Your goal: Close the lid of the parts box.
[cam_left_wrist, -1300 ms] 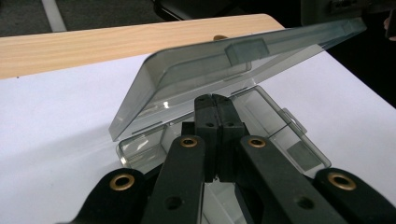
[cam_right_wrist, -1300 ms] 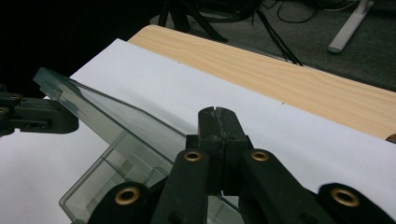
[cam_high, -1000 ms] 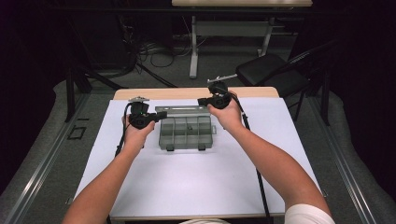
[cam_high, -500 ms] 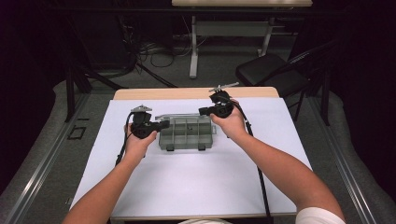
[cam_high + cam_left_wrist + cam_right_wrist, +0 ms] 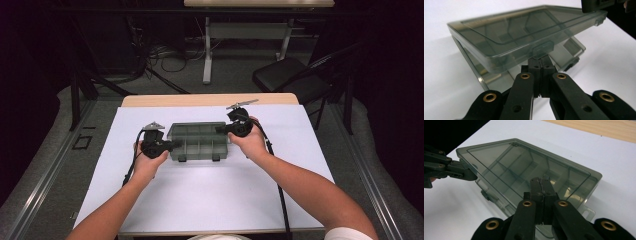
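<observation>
Left gripper (image 5: 172, 145): held in the left hand (image 5: 146, 162) at the box's left end; in the left gripper view its jaws are pressed together with no gap, tips just under the lid's latch tab and touching it; whether anything is pinched between them cannot be told
Box (image 5: 199, 141): smoky clear plastic, divided into compartments, resting on the white sheet between the two grippers
Lid (image 5: 524, 32): raised at a slant above the base in the left gripper view, hinged edge down, free edge up
Right gripper (image 5: 221, 129): held in the right hand (image 5: 251, 143) at the box's right end; in the right gripper view its jaws are closed against each other, tips lying on top of the lid near its edge; a grip on it cannot be told
Surface: white sheet (image 5: 200, 200) covering a wooden table (image 5: 210, 99), bare wood along the far edge
Room: dark, grey floor, cables (image 5: 165, 55) on it, a black chair (image 5: 285, 77) at far right, another table's legs behind
</observation>
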### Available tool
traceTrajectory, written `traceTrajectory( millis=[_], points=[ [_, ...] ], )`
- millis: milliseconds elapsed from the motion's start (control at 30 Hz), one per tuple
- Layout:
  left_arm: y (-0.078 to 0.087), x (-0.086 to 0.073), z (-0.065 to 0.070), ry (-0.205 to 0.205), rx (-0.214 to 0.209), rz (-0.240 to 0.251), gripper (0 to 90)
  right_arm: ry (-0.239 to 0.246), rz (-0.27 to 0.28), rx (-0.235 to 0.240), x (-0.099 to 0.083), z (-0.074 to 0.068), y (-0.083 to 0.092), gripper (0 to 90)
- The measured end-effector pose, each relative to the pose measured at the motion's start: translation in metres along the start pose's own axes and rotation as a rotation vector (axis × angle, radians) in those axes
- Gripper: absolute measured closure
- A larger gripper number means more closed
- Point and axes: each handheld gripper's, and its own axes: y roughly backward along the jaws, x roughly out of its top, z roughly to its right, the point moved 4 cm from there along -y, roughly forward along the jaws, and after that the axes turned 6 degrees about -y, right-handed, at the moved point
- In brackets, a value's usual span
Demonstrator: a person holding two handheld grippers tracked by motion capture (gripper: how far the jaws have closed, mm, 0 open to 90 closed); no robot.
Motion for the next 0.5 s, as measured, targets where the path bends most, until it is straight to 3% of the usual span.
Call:
traceTrajectory(
  millis=[267,500],
  points=[
    [-0.002,-0.016,0.003,0.006,-0.007,-0.016,90.0,-0.028,-0.013,0.015,-0.015,0.005,-0.001,90.0],
    [0.008,-0.025,0.005,0.004,-0.005,-0.019,90.0,-0.04,-0.027,0.021,-0.024,0.008,-0.004,90.0]
  ],
)
